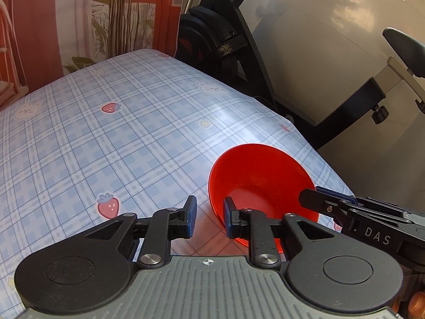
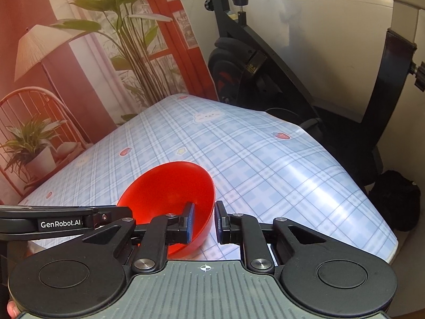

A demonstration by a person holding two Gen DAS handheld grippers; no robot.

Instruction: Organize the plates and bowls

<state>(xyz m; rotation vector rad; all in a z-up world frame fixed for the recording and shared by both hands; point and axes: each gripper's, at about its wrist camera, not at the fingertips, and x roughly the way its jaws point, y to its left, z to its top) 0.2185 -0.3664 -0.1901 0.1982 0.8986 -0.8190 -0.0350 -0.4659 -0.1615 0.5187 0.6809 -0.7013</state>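
Setup: one red bowl (image 1: 260, 175) sits upright, mouth up, at the near part of the table (image 1: 106, 146). The table carries a blue plaid cloth printed with strawberries and bears. The bowl's interior holds nothing. Whether its base rests fully on the cloth cannot be told, since the gripper bodies hide the near underside.

Left gripper (image 1: 209, 214): it points down and forward at the bowl's left rim. The jaws are drawn nearly together astride the wall, one blue pad inside the bowl and the other outside it. In the left wrist view a thin strip of reddened cloth shows between the outer pad and the wall. The grip reads as clamped on the rim.

Right gripper (image 2: 204, 219): it takes the same posture on the bowl's right rim. The jaws are drawn narrow with the wall between the pads, the inner pad against the red inside surface and the outer pad just beside the outside. It is clamped on the rim.

Each gripper appears in the other's view, reaching in from the side to the opposite rim.

Surroundings: a black exercise bike (image 1: 225, 40) stands beyond the table's far right edge. A printed backdrop (image 2: 119, 40) of plants and a lamp hangs at the far left. A black bag (image 2: 395, 199) lies on the floor to the right.
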